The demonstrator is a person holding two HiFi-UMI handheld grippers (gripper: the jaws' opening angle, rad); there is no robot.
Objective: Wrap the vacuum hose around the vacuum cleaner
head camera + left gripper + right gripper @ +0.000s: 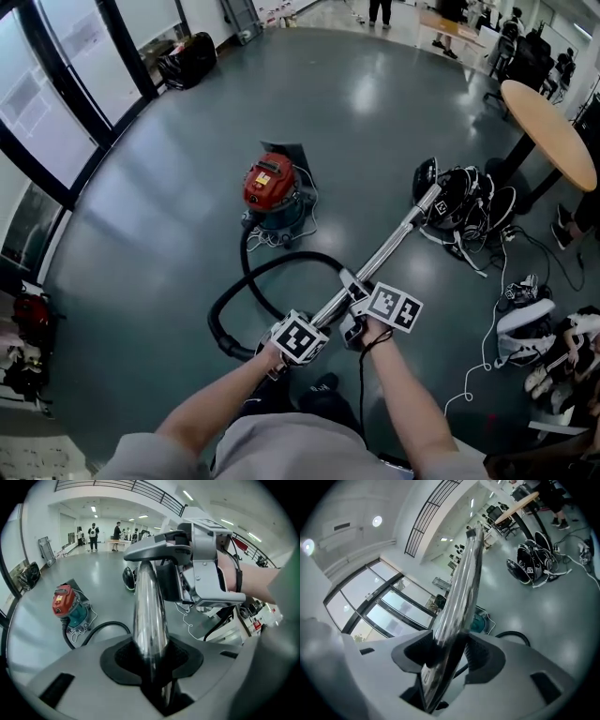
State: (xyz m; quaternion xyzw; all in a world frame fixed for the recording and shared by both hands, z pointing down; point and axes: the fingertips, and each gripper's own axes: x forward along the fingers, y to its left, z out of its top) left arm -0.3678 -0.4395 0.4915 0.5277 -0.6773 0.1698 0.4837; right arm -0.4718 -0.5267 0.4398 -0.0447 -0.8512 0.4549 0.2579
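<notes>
Head view looks down on a grey floor where the red-topped vacuum cleaner (272, 192) stands far and a little left, its black hose (217, 323) leaving the base, curling in a loose loop on the floor to the near left and rising to the chrome wand (384, 253). None of the hose is wound on the body yet. The wand slants from the person's hands toward the far right, its far end just beside a pile of black gear (464, 202). In the left gripper view, the left gripper (150, 653) is clamped narrow on the wand, both pads against the tube. In the right gripper view, the right gripper (450, 653) stands wider. The wand lies between its jaws against one pad, and a sliver of gap shows at the other, so I judge it not yet gripping. One risk is the smooth tube rolling or sliding if weight shifts to that unseated side. Swinging the wand could knock its far end into the gear. A hard pull on the hose could drag or tip the cleaner, or kink the loop near the person's feet.
</notes>
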